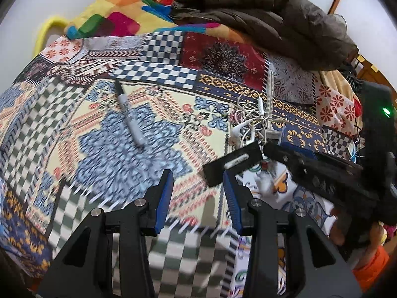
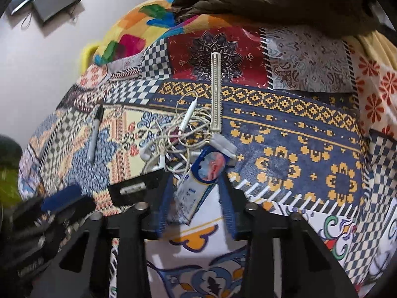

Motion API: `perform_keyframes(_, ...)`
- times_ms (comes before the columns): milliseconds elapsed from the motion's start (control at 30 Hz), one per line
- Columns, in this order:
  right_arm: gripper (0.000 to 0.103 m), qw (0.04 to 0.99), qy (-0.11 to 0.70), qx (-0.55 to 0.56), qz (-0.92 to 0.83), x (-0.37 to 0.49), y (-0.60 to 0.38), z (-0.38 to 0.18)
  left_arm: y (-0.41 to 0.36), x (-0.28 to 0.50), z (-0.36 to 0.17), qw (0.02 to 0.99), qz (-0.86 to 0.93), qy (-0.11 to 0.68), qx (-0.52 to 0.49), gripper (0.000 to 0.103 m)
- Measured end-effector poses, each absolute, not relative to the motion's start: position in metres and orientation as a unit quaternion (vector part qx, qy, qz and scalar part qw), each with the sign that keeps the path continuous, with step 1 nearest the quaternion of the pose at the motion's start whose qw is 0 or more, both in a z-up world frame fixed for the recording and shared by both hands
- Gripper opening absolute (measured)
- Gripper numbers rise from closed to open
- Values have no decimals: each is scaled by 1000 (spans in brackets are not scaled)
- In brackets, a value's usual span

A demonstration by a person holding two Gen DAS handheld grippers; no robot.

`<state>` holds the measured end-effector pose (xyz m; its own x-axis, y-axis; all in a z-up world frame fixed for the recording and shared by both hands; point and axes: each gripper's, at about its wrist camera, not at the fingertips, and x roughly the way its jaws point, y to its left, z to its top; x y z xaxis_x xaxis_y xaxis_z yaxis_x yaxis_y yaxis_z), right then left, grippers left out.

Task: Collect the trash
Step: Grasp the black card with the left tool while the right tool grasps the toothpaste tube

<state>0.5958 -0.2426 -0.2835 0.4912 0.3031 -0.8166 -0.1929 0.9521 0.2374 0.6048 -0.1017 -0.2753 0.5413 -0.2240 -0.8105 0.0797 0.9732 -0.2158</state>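
Note:
My right gripper (image 2: 196, 208) points down at the patchwork bedspread (image 2: 297, 136). A blue and white mask packet (image 2: 198, 181) lies between its blue pads, which press on its crumpled lower end. A tangle of white earphones (image 2: 178, 136) and a white comb (image 2: 215, 92) lie just beyond it. My left gripper (image 1: 199, 198) hovers open over the bedspread (image 1: 111, 161) with nothing between its fingers. From there I see the right gripper (image 1: 269, 152) at the right, a grey marker (image 1: 130, 116) ahead to the left, and the earphones (image 1: 248, 121) and comb (image 1: 270, 92).
A flat black block with a white label (image 2: 134, 188) lies beside the right gripper's left finger. A brown jacket (image 1: 260, 17) and a colourful blanket (image 1: 111, 17) are heaped at the far end. A hand in an orange sleeve (image 1: 367, 265) holds the right gripper.

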Motion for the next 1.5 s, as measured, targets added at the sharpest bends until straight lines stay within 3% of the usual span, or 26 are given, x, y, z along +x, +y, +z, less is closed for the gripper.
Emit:
perform_keyframes(300, 20, 848, 500, -11, 176, 574, -270, -283, -127, 633, -280, 870, -128, 469, -78, 41)
perform_keyframes(600, 20, 830, 520, 4, 203, 557, -291, -279, -148, 623, -292, 855, -146, 495, -56, 41)
perform_keyframes(767, 20, 832, 520, 5, 196, 544, -291, -280, -166, 598, -294, 862, -135, 489, 9, 41)
perform_keyframes(967, 28, 843, 506, 2, 183, 539, -289, -286, -177, 592, -297, 873, -116, 471, 54, 41)
perform_keyframes(1100, 29, 851, 494, 0, 177, 541, -285, -287, -175, 599, -298, 882, -110, 457, 40, 36)
perform_keyframes(1133, 29, 855, 489, -7, 173, 542, -282, -288, -175, 600, -298, 883, -111, 454, 40, 31)
perform_keyframes(1300, 24, 867, 470, -65, 152, 536, -264, -290, -177, 593, -299, 888, -105, 447, 27, 26)
perform_keyframes(1500, 24, 864, 476, -51, 156, 531, -265, -290, -186, 574, -293, 881, -125, 455, 36, 25)
